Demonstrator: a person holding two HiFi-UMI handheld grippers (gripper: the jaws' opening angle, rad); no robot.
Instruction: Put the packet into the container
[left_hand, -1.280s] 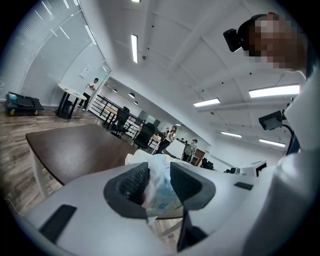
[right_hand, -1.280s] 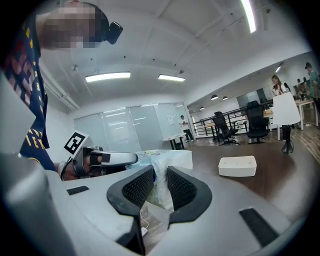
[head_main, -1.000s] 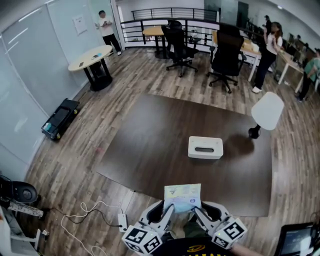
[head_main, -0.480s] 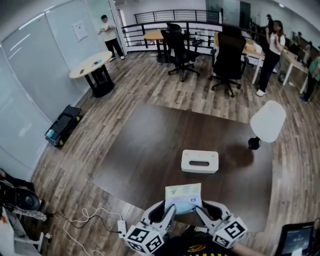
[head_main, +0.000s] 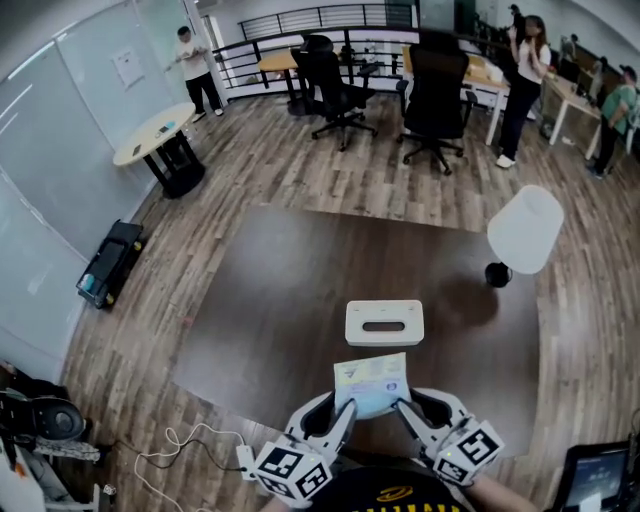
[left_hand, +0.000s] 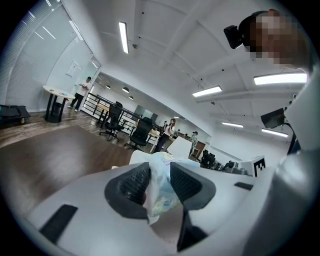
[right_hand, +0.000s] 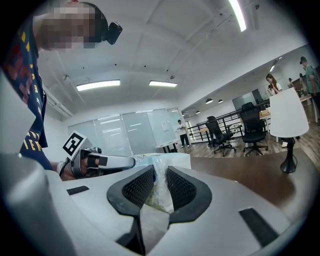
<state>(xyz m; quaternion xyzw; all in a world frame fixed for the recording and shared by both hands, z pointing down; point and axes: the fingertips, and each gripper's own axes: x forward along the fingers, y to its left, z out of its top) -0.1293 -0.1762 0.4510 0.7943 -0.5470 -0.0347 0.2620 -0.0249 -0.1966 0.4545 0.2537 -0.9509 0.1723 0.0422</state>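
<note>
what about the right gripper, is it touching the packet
Touching. The right gripper view shows the right gripper with both pads closed on the packet, no gap on either side.

Open-plan office: swivel chairs (head_main: 435, 95) at desks (head_main: 275, 63), glass partition walls (head_main: 60, 120), a round standing table (head_main: 155, 135), wood-plank floor (head_main: 300, 170), and people (head_main: 522, 85) standing beyond.

Head view looks down; all views share packet (head_main: 371, 384).
</note>
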